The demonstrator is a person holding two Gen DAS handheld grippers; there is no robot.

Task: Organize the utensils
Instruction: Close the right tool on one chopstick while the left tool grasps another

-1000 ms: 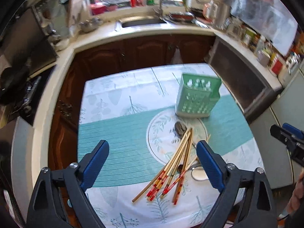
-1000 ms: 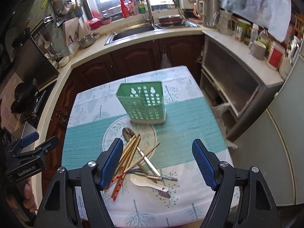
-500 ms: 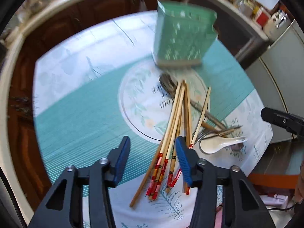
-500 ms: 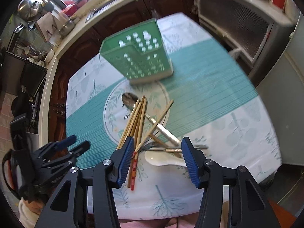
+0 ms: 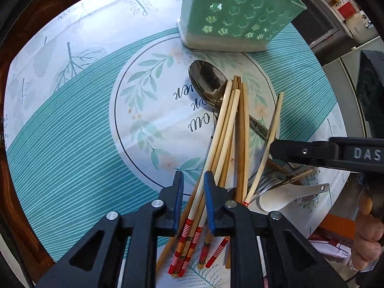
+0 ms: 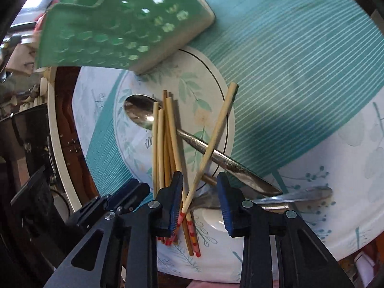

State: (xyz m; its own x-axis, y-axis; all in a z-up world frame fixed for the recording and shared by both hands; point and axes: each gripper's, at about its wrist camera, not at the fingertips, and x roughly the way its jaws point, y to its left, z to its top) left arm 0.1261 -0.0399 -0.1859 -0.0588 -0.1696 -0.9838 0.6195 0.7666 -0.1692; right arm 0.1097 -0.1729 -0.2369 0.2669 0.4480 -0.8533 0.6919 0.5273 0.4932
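A pile of bamboo chopsticks [image 5: 225,129] with red-striped ends lies on the tablecloth, over a metal spoon [image 5: 207,81]. A fork [image 5: 271,180] and a white ceramic spoon [image 5: 285,195] lie beside them. A green perforated utensil holder [image 5: 237,7] stands behind. My left gripper [image 5: 194,192] is low over the pile, jaws narrowly open around a couple of chopsticks. My right gripper [image 6: 199,192] is open around one slanted chopstick [image 6: 211,141], above the fork and ceramic spoon. The holder [image 6: 120,24] and metal spoon [image 6: 144,115] also show in the right wrist view.
The table [image 5: 72,124] has a teal and white printed cloth. Its edges are close on the near side and left. The right gripper's body [image 5: 324,153] shows at the right of the left wrist view. Kitchen cabinets and a counter surround the table.
Both grippers have dropped from high above the table down onto the chopstick pile. Both jaws have narrowed, the left one more, and now straddle chopsticks.
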